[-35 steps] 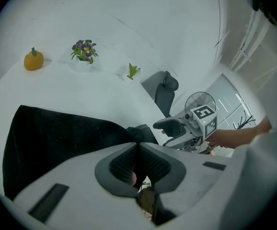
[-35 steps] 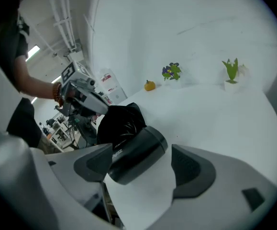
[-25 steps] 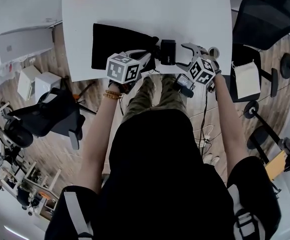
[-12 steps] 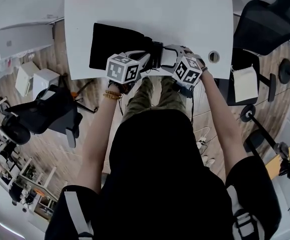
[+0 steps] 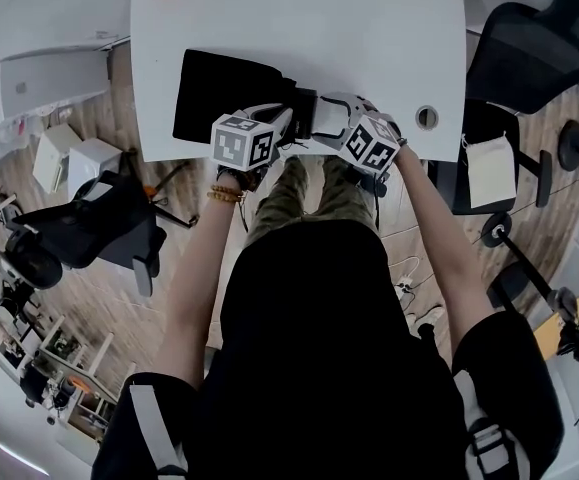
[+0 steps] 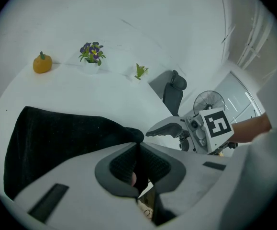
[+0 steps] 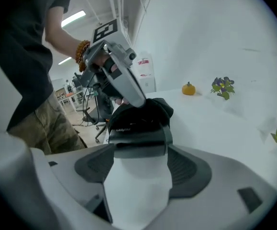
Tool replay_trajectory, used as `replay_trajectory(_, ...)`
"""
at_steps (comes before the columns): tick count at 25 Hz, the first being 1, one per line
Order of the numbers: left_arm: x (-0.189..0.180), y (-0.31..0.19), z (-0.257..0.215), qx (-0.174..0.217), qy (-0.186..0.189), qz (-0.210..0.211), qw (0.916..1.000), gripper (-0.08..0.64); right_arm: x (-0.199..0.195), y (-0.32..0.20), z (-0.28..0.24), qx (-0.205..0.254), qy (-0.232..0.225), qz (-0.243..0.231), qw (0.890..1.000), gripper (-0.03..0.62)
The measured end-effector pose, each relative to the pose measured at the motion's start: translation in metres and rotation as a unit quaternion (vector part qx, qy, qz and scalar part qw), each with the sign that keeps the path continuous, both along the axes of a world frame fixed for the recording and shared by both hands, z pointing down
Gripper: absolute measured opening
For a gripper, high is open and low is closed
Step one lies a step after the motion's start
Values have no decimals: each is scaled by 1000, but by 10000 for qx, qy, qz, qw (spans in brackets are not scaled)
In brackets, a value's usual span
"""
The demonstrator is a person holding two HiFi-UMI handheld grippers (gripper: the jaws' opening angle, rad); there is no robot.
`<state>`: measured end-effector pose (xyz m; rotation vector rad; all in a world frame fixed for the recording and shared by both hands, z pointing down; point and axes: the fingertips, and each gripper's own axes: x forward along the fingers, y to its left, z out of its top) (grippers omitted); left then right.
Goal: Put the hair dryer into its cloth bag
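A white table (image 5: 299,28) is seen, and near its front edge a black cloth bag (image 5: 219,93) is laid flat, its mouth turned to the right. Just at that mouth the hair dryer (image 7: 138,186) is held above the table's edge, its long axis run along the jaws and its black nozzle end pointed at the bag's opening. The dryer's white body is clamped by the right gripper (image 7: 139,164). The bag's mouth edge is pinched in the closed left gripper (image 6: 137,150).
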<state>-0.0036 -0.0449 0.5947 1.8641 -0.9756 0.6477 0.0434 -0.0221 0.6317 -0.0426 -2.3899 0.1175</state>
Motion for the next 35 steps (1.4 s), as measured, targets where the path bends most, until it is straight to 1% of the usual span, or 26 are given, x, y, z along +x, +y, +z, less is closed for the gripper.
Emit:
replay_trajectory(2,-1,-1,-1,14,-43,10,10000,40,16,0,14,244,328,-280,9988,365)
replay_trajectory(4,-1,0,-2,18,-89,29,10000,40,27,1,32,630,759,-664,9929,365)
replay_trajectory(6,0,1,-2,17,-164,60,9998,40,19,3,40,908,915,-905,9875,365)
replay_trajectory(9,5,2,-2,42,-367,183,9992,40,-5,2,38,1074,812,-859,9872,365)
replay_trajectory(11,9,1,-4,161,-468,274,9984,40,-17,4,30,1090,621,-782,9890,364)
replay_trajectory(13,12,-2,-8,309,-377,245,9985,40,-28,12,15,1062,290,-723,9913,364)
replay_trajectory(15,13,-3,-10,348,-233,193,9989,40,-42,22,-2,1111,-43,-682,9915,364)
replay_trajectory(16,14,-2,-9,346,-211,198,9990,38,-49,25,-7,1170,-140,-669,9908,364)
replay_trajectory(18,11,1,-9,336,-237,147,9990,37,-59,27,-7,1172,-203,-566,9913,364)
replay_trajectory(20,2,4,-8,301,-228,-86,9993,38,-66,23,0,962,-174,-347,9946,364)
replay_trajectory(22,-12,11,-4,253,-260,-350,9987,38,-67,20,7,747,-52,-299,9967,364)
replay_trajectory(23,-18,17,-3,253,-301,-442,9982,38,-65,21,9,668,-11,-407,9969,364)
replay_trajectory(25,-26,31,-4,346,-356,-556,9972,39,-54,24,9,606,42,-860,9944,364)
replay_trajectory(26,-29,39,-7,428,-356,-600,9966,40,-47,23,9,638,114,-1144,9913,364)
replay_trajectory(28,-39,55,-13,586,-341,-769,9947,40,-35,12,10,850,316,-1672,9817,364)
replay_trajectory(30,-52,78,-10,595,-400,-1183,9904,45,-31,-8,12,1179,479,-2131,9687,364)
replay_trajectory(31,-57,92,-3,513,-462,-1447,9871,84,-32,-20,14,1360,550,-2380,9601,364)
replay_trajectory(32,-61,107,7,392,-545,-1671,9837,119,-35,-30,17,1559,621,-2656,9494,364)
replay_trajectory(33,-63,121,20,261,-654,-1809,9810,136,-39,-38,20,1768,685,-2951,9365,364)
replay_trajectory(35,-67,140,46,78,-996,-1888,9769,166,-51,-46,28,2120,753,-3539,9078,364)
